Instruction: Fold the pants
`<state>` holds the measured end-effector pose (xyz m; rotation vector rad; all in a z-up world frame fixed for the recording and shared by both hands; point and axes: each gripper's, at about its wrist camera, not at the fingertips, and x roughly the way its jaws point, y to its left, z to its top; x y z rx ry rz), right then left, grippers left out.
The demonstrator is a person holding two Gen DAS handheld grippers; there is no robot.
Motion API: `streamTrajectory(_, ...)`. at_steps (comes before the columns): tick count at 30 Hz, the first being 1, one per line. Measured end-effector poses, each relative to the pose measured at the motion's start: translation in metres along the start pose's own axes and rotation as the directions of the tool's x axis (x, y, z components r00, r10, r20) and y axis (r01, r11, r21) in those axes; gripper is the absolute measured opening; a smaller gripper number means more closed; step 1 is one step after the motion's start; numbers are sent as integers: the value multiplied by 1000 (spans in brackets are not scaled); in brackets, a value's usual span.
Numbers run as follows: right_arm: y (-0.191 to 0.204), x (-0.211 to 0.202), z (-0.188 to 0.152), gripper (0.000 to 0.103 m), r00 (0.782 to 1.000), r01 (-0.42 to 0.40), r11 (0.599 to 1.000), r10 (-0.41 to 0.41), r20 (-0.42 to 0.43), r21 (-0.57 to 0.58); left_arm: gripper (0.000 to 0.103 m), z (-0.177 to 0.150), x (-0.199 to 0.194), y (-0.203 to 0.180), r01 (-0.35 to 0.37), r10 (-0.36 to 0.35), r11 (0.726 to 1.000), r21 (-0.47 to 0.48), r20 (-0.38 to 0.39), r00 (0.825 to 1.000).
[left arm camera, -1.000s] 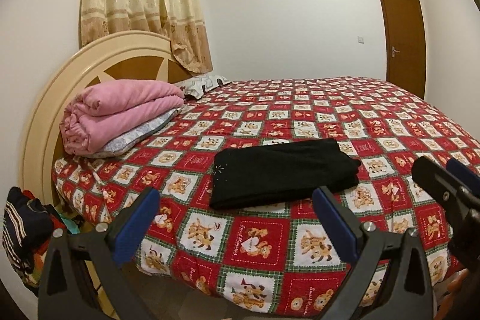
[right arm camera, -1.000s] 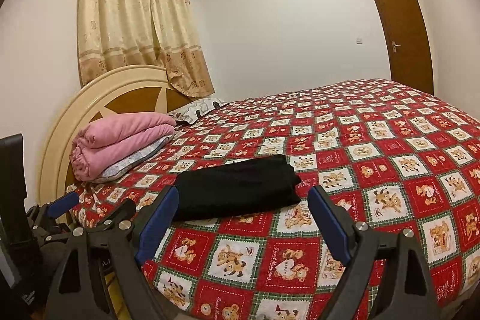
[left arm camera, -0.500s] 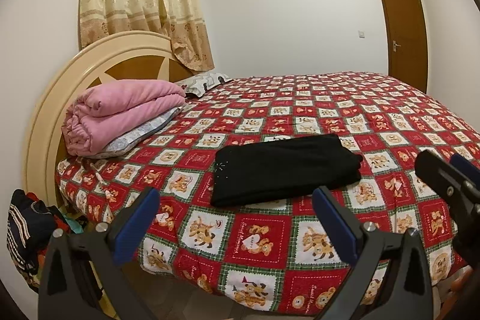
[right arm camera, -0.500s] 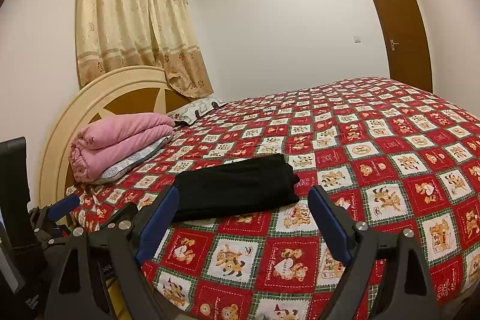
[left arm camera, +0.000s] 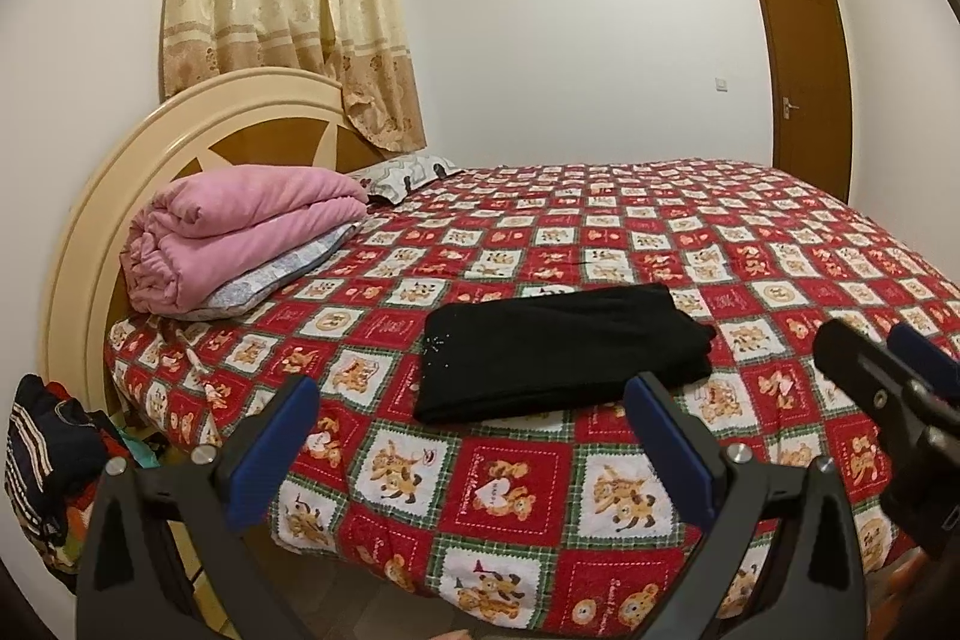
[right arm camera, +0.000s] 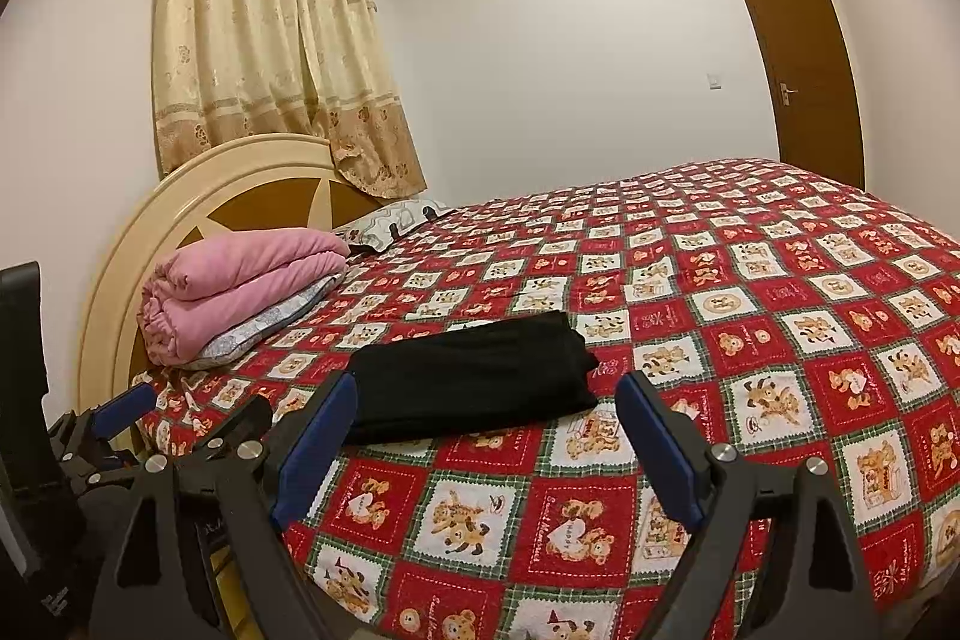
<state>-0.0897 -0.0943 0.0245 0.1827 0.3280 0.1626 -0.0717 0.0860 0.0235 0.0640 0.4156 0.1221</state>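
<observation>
Black pants (left arm camera: 561,355) lie folded into a flat rectangle at centre frame on a bear-print bedspread (left arm camera: 780,244). The left gripper (left arm camera: 474,436) and right gripper (right arm camera: 486,430) hover at lower frame, fingers apart, empty.

Around the folded black pants (left arm camera: 561,349) the bedspread (left arm camera: 750,244) lies bare on the near, far and door sides. Toward the headboard (left arm camera: 114,196), well apart from the pants, a pink folded blanket (left arm camera: 240,226) and a pillow (left arm camera: 405,172) block the way.
</observation>
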Motion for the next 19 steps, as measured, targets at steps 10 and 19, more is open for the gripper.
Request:
streamTrajectory(10,0,2,-1,89,1000,3,1000,-3,-7,4,103,1,4,-1,44,-44,999,-30,-17,999)
streamTrajectory(19,-4,3,-1,89,1000,12,1000,-12,-6,17,103,2,6,-1,25,-25,1000,-14,-15,1000)
